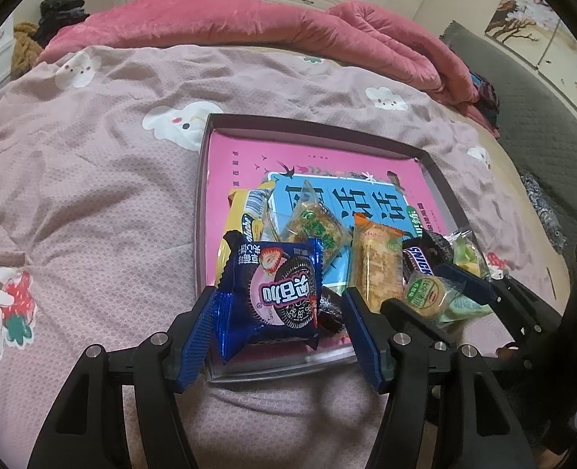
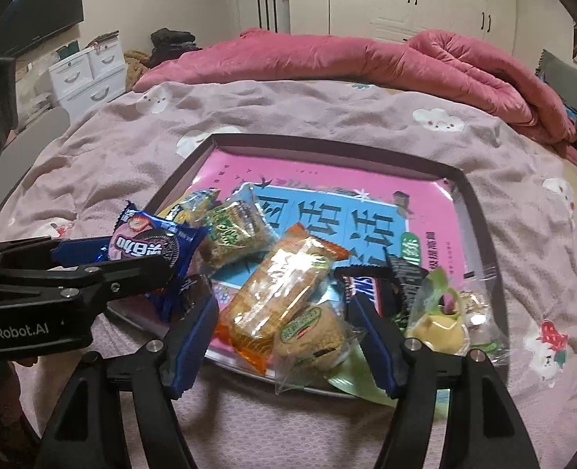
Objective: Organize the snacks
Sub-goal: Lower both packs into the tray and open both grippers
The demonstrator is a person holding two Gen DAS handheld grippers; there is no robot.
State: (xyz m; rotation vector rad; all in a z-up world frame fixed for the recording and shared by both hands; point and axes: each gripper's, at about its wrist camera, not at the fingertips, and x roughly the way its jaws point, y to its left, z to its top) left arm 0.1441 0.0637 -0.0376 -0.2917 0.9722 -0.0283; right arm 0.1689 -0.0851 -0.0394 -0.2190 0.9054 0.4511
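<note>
A shallow box (image 1: 204, 195) (image 2: 472, 203) with a pink printed bottom lies on the bed and holds several snacks. My left gripper (image 1: 278, 324) is open around a blue strawberry cookie packet (image 1: 276, 293) (image 2: 159, 242) over the box's near left corner; whether the pads touch it is unclear. My right gripper (image 2: 284, 336) is open around a round clear-wrapped cookie (image 2: 311, 332) (image 1: 425, 293) at the near edge. An orange cracker packet (image 2: 284, 285) (image 1: 376, 262), a green cracker packet (image 2: 233, 230) (image 1: 315, 226), a Snickers bar (image 1: 417, 258) and a yellow-green jelly cup (image 2: 440, 324) lie there too.
The bed has a mauve sheet (image 1: 93, 179) with cartoon prints. A rolled pink quilt (image 2: 366, 58) lies along the far side. White drawers (image 2: 89, 74) stand at the left, wardrobes behind. The left gripper's body (image 2: 54, 285) crosses the right wrist view at the left.
</note>
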